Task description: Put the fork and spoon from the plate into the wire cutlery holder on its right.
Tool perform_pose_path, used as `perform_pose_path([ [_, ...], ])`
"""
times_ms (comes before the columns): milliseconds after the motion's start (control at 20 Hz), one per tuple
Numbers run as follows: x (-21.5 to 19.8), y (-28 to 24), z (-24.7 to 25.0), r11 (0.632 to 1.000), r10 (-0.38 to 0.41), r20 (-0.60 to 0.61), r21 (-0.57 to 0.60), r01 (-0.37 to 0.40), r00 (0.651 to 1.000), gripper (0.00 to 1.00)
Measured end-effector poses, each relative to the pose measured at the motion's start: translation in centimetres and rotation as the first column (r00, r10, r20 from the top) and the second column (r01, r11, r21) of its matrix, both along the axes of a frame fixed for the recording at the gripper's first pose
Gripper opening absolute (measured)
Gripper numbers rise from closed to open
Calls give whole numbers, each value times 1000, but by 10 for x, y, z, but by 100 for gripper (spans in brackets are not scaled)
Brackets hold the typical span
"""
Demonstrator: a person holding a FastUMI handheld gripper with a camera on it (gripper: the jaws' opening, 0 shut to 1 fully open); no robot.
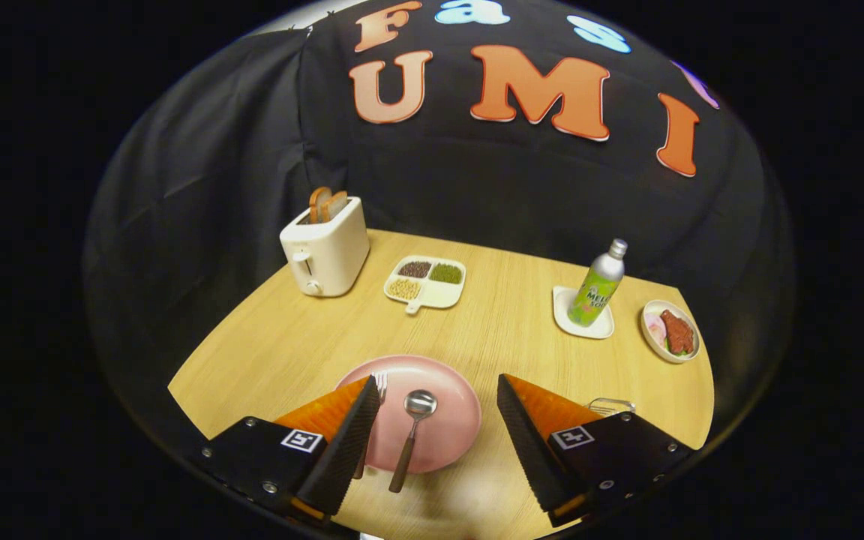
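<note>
My gripper [438, 397] hangs over the table [507, 315], fingers wide apart and clamped on nothing. The plate [447, 439] lies between them. On it the spoon [411, 435] lies bowl away from me; the fork [380, 386] is partly hidden by my left finger. The holder [610, 406] shows just beyond my right finger, right of the plate.

My gripper [438, 405] hangs spread wide over the plate [454, 435], nothing between its fingers but the spoon [411, 431]. The wire holder [612, 406] sits close at 3 o'clock behind my right finger. Toaster [325, 251] at 11 o'clock and bottle [600, 283] at 1 o'clock stand well beyond bare wood.
</note>
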State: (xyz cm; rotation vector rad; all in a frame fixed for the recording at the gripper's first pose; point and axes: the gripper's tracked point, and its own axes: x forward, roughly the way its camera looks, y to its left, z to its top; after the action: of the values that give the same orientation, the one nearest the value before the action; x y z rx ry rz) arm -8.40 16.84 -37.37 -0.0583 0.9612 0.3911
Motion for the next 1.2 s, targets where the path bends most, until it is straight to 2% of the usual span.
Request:
perform_pose_path([
  [200,-23,11,-38,999,38,-112,-26,-42,993,91],
  [600,-62,17,-106,988,67,-306,-110,-105,950,71],
  [800,-69,21,-122,987,52,-370,-121,-103,927,53],
  [1050,-72,24,-130,987,31,-418,-128,-93,908,22],
  [1200,-71,19,-134,983,0,-416,-166,-76,909,15],
])
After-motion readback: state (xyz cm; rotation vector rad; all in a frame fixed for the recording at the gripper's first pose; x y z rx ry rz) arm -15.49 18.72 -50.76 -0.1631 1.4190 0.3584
